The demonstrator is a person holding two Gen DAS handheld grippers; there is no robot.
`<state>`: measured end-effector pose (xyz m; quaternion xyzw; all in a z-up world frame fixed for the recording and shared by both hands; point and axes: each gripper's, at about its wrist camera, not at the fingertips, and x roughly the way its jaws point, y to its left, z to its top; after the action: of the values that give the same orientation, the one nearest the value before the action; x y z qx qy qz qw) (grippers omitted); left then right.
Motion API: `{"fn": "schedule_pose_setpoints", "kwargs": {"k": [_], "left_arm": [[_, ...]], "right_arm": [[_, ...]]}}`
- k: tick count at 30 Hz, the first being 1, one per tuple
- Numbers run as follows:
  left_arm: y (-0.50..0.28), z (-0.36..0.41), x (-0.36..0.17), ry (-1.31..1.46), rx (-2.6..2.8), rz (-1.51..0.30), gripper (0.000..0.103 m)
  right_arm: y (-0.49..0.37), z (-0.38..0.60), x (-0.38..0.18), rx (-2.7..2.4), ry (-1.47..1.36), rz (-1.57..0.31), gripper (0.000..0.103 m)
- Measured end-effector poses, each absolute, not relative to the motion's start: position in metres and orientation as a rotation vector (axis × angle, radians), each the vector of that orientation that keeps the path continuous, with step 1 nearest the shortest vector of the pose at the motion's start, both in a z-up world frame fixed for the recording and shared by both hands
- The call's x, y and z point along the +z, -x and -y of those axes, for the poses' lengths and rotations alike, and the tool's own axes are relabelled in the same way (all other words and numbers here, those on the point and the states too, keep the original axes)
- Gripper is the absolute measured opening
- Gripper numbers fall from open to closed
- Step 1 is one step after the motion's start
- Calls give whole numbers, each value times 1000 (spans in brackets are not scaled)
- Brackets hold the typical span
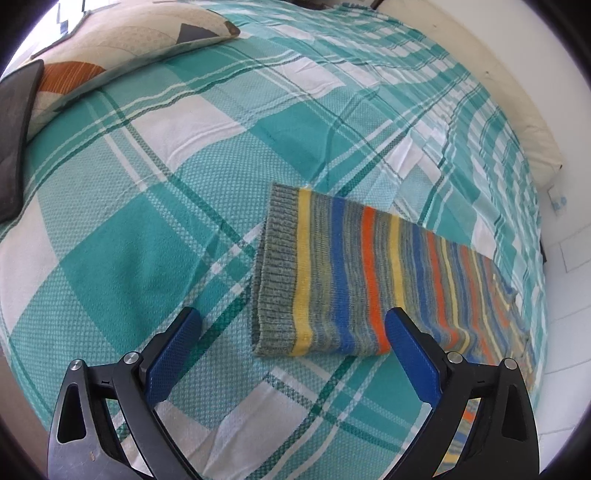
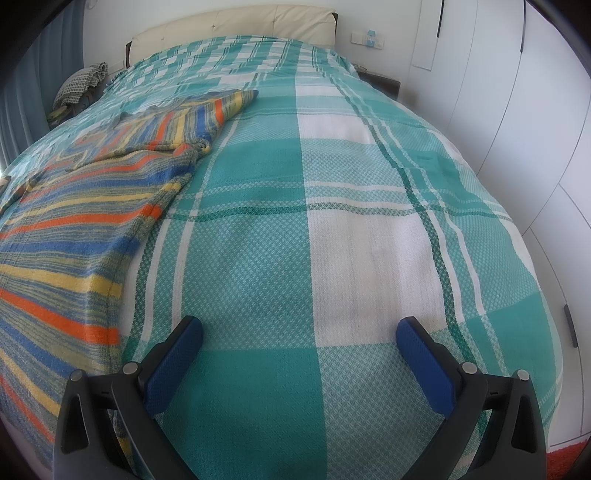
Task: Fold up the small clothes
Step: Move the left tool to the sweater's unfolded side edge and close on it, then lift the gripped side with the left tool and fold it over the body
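Observation:
A striped knit sweater [image 1: 343,273], in grey, blue, yellow and orange, lies flat on the teal-and-white checked bedspread [image 1: 147,206]. Its ribbed grey hem faces left in the left wrist view. My left gripper [image 1: 293,321] is open and empty, just above the bedspread, with the sweater's near hem corner between its blue fingers. In the right wrist view the sweater [image 2: 74,221] lies at the left, one sleeve stretched toward the headboard. My right gripper [image 2: 299,328] is open and empty over bare bedspread [image 2: 332,240], to the right of the sweater.
A patterned pillow [image 1: 122,48] and a dark flat object [image 1: 14,129] lie at the left of the bed. A cream headboard [image 2: 236,22] stands at the far end. White wardrobe doors [image 2: 517,110] run along the bed's right side. A folded cloth [image 2: 79,83] sits beside the bed.

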<state>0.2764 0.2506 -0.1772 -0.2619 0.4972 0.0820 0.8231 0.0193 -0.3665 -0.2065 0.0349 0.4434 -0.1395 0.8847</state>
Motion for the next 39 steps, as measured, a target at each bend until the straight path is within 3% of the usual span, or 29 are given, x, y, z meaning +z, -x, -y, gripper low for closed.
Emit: {"fn": "schedule_pose_setpoints", "kwargs": {"k": [2,3,5,12,16,20,22,24,25,26,28,34,37,39], "left_arm": [[-286,-243,-181,529,168,-1073,65],[-289,-239,-183,504,175,-1085,55],[-293,-233,-181,462,173,-1092,4],[-298,-166,-86,271,10,-941,4],[-303,-73,-16,142,-224,-836,5],[-299,29,12,43,-445,-800,5],[-300,74,3,4,-519,-836,10],[-305,107,-20,-15,-583,-937,44],[-307,114,-31,-14,-587,-966,66],[-306,113,-37,2,-576,-955,71],[-307,99,-45,69,-543,-939,76],[-314,32,-118,115,-273,-1039,77],[-307,-9,-177,-12,-55,-1170,57],[-296,-51,-171,198,-118,-1120,62]], "right_arm": [[-20,367,-207,-290,-72,-922,103],[-20,367,-206,-290,-73,-922,103],[-19,366,-207,-289,-74,-923,103],[-20,367,-208,-287,-77,-922,103],[-19,366,-208,-288,-77,-923,103],[-20,367,-208,-288,-77,-921,103],[-21,367,-208,-288,-77,-921,103],[-22,367,-208,-288,-76,-921,103],[-21,367,-208,-288,-76,-921,103],[-22,367,-208,-288,-77,-921,103],[-21,367,-208,-288,-78,-921,103],[-25,368,-210,-284,-76,-921,103],[-25,367,-210,-284,-75,-921,103],[-25,367,-210,-285,-75,-920,103]]}}
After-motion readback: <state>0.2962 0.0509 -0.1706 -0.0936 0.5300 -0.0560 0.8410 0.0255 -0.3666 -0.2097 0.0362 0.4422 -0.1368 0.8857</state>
